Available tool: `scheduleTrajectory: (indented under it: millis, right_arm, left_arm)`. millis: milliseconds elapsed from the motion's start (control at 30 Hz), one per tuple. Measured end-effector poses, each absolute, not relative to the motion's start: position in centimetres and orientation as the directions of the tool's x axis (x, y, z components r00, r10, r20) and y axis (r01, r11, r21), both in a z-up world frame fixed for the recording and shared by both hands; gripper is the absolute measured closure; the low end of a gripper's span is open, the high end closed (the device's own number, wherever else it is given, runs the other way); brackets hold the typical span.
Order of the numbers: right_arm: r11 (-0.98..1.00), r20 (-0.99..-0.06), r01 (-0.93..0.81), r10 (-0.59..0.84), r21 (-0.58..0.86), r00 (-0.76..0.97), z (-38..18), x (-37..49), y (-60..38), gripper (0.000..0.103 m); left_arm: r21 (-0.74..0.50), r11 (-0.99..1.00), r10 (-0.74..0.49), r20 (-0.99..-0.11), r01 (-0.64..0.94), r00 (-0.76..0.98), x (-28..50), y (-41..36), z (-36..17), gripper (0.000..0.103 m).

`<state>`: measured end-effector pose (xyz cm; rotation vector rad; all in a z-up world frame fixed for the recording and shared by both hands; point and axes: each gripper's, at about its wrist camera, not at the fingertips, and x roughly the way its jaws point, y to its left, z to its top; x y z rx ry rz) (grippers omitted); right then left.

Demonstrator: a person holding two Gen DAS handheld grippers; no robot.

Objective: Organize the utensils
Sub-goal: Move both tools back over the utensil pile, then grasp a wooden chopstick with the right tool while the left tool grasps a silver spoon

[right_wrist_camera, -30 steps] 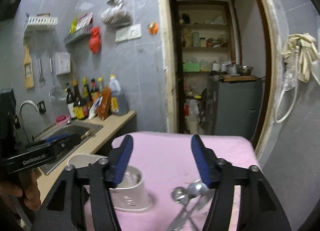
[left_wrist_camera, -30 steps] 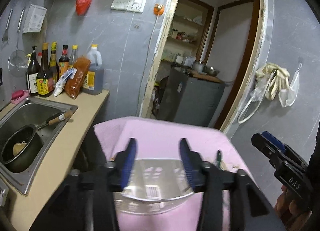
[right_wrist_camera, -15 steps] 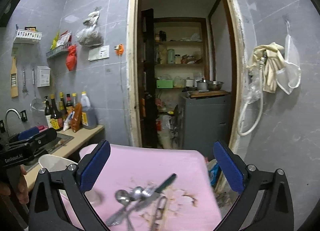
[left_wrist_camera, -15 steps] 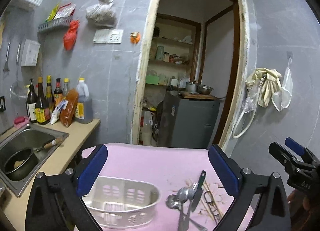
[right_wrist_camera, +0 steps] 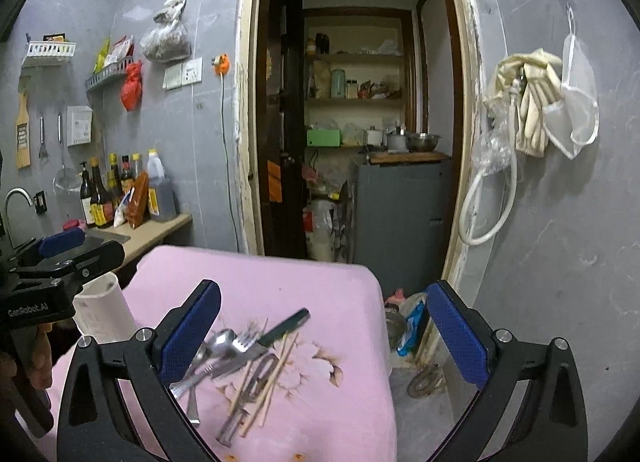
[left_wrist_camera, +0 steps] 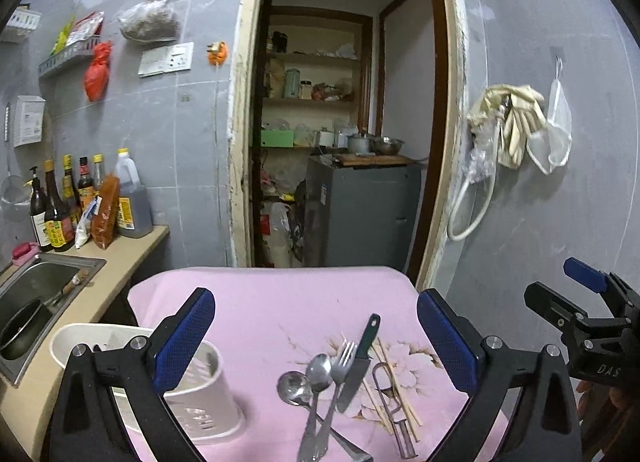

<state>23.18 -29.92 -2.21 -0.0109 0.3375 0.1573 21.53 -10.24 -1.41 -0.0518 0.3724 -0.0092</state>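
Observation:
A pile of utensils lies on the pink-clothed table (left_wrist_camera: 260,302): two spoons (left_wrist_camera: 316,370), a fork (left_wrist_camera: 345,356), a green-handled knife (left_wrist_camera: 360,358), chopsticks (left_wrist_camera: 394,386) and metal tongs (left_wrist_camera: 394,418). A white slotted caddy (left_wrist_camera: 204,394) stands to their left. My left gripper (left_wrist_camera: 316,338) is open and empty above the pile and caddy. My right gripper (right_wrist_camera: 324,332) is also open and empty over the table's right edge, with the fork (right_wrist_camera: 245,344), the knife (right_wrist_camera: 285,325) and the chopsticks (right_wrist_camera: 272,378) just right of its left finger. The caddy (right_wrist_camera: 100,314) shows at the left.
A counter (left_wrist_camera: 132,250) with a sink (left_wrist_camera: 40,282), a pan and sauce bottles (left_wrist_camera: 56,206) runs along the left. Behind the table an open doorway (left_wrist_camera: 340,142) shows shelves and a grey cabinet. Clutter lies on the floor (right_wrist_camera: 412,326) right of the table.
Both grippers' jaws have spread from half shut to wide. Both have drawn back from the table and swung right, so the caddy now sits at the left and the utensil pile is in full view.

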Motion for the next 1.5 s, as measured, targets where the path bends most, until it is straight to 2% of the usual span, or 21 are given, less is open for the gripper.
scheduleTrajectory:
  millis: [400, 667, 767, 833, 933, 1100, 1233, 1367, 1500]
  right_arm:
    - [0.983, -0.419, -0.173, 0.181, 0.056, 0.890, -6.1, 25.9, -32.2, 0.001]
    - [0.972, -0.494, -0.205, 0.233, 0.110, 0.838, -8.8, 28.5, -33.3, 0.003]
    - [0.965, -0.533, -0.221, 0.263, 0.144, 0.804, -10.2, 29.8, -33.3, 0.019]
    - [0.961, -0.557, -0.227, 0.276, 0.158, 0.783, -11.2, 30.7, -33.2, 0.031]
    - [0.952, -0.581, -0.243, 0.305, 0.185, 0.754, -12.5, 32.1, -32.7, 0.040]
    - [0.933, -0.632, -0.280, 0.359, 0.226, 0.687, -15.1, 34.8, -31.2, 0.051]
    - [0.918, -0.668, -0.305, 0.394, 0.253, 0.631, -17.1, 36.5, -29.9, 0.064]
    - [0.906, -0.703, -0.310, 0.421, 0.290, 0.573, -19.2, 38.2, -28.4, 0.070]
    - [0.903, -0.723, -0.309, 0.425, 0.298, 0.545, -20.6, 39.4, -26.9, 0.071]
  left_arm:
    - [-0.013, 1.000, -0.018, -0.436, 0.014, 0.900, 23.3, -12.5, -4.1, 0.001]
    - [-0.037, 0.998, -0.061, -0.506, 0.049, 0.860, 25.5, -13.3, -6.1, 0.002]
    - [-0.048, 0.997, -0.071, -0.546, 0.054, 0.835, 26.7, -13.5, -7.3, 0.012]
    - [-0.061, 0.997, -0.067, -0.586, 0.039, 0.807, 27.6, -13.4, -8.4, 0.025]
    - [-0.096, 0.995, -0.052, -0.635, -0.012, 0.771, 28.6, -12.7, -10.1, 0.033]
    - [-0.068, 0.992, 0.033, -0.684, -0.108, 0.728, 29.9, -11.9, -12.4, 0.037]
    - [-0.029, 0.985, 0.098, -0.711, -0.169, 0.697, 30.9, -11.6, -13.8, 0.038]
    - [-0.027, 0.975, 0.131, -0.730, -0.220, 0.671, 31.7, -11.0, -14.9, 0.042]
    - [-0.043, 0.964, 0.145, -0.741, -0.261, 0.655, 32.0, -10.4, -15.4, 0.045]
